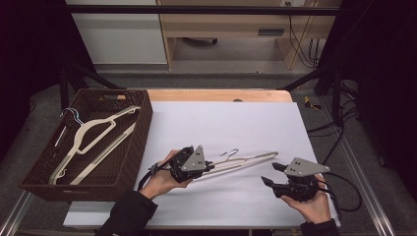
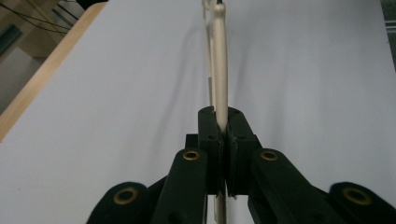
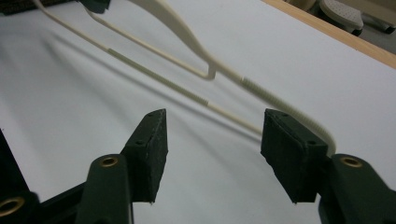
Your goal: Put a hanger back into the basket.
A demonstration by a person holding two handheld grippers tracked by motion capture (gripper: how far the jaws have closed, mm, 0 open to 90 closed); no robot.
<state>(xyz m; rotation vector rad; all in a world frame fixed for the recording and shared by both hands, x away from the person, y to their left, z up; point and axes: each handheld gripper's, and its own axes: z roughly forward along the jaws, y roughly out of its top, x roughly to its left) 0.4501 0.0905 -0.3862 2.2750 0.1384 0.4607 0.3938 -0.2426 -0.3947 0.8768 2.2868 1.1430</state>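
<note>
A cream plastic hanger (image 1: 246,161) with a metal hook lies across the white table cover (image 1: 226,123), raised at its left end. My left gripper (image 1: 209,167) is shut on that end; in the left gripper view the pads (image 2: 208,128) pinch the thin hanger (image 2: 219,56) edge-on. My right gripper (image 1: 273,173) sits just off the hanger's right end, open. In the right gripper view its jaws (image 3: 212,140) stand wide apart with nothing between the pads, and the ridged arm of the hanger (image 3: 280,103) passes just behind the right pad.
A dark woven basket (image 1: 135,152) stands at the table's left with a few cream hangers (image 1: 93,130) inside. The wooden table edge (image 1: 221,95) shows beyond the white cover. Black frame bars and cables flank the table on the right.
</note>
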